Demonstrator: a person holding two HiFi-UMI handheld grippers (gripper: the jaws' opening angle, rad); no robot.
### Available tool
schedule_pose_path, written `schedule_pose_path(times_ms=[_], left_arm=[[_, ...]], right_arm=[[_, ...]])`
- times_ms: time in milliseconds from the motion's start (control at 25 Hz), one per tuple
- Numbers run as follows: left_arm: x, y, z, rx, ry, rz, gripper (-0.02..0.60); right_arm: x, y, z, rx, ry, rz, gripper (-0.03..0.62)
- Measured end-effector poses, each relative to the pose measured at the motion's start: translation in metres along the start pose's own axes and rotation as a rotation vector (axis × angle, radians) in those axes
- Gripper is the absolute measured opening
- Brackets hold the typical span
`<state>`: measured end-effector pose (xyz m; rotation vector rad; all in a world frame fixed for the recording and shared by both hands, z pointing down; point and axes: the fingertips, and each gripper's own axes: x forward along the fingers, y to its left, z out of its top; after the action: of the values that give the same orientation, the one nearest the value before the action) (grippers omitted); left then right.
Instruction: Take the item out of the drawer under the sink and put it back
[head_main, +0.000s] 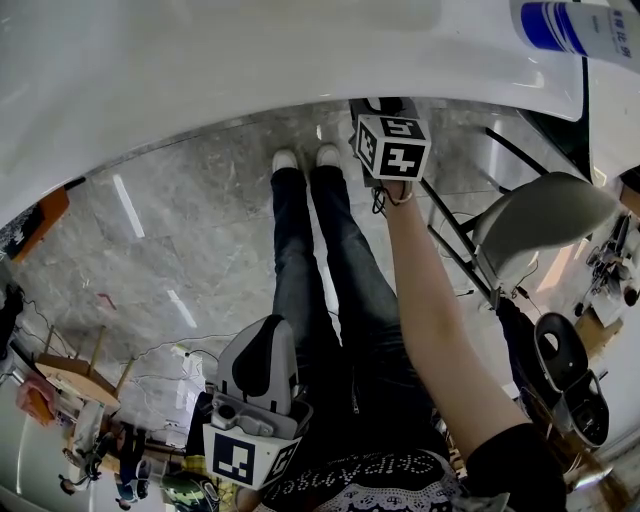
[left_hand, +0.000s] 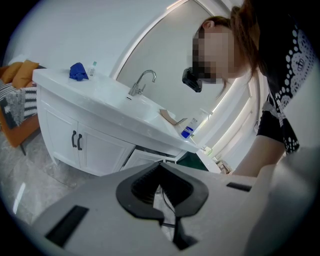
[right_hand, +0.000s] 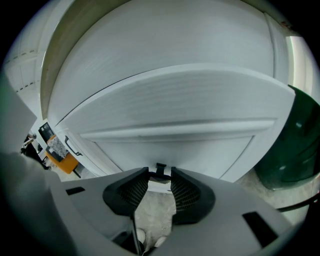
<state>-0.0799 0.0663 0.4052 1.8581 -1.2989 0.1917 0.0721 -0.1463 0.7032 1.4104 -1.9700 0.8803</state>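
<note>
My right gripper (right_hand: 160, 172) is up against the curved white drawer front (right_hand: 170, 115) under the sink. Its jaws stand on either side of the small black drawer handle (right_hand: 161, 170) and are closed on it. In the head view only its marker cube shows, and the right gripper (head_main: 385, 105) reaches under the white counter edge (head_main: 250, 70). My left gripper (head_main: 262, 338) hangs low beside the person's legs, shut with nothing in it. The left gripper (left_hand: 160, 166) faces the sink cabinet (left_hand: 95, 145) from a distance. The drawer's inside is hidden.
On the counter are a faucet (left_hand: 141, 82), a blue cloth (left_hand: 78, 71) and a blue-labelled bottle (left_hand: 189, 131). A dark green bin (right_hand: 292, 150) stands right of the drawer. A grey chair (head_main: 540, 215) is at the right, and an orange seat (left_hand: 20, 120) left of the cabinet.
</note>
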Motion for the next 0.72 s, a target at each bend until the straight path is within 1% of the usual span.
schedule_pose_path(times_ms=[320,720], left_arm=[[0.0,-0.002,-0.001,0.007,0.0,-0.007,0.005],[-0.003,-0.002,-0.001,0.014,-0.004,-0.014,0.005]], right_arm=[[-0.008,0.0,-0.012,-0.005,-0.016,-0.003,0.149],[-0.019,0.005,-0.029,-0.008,0.0,-0.012,0.149]])
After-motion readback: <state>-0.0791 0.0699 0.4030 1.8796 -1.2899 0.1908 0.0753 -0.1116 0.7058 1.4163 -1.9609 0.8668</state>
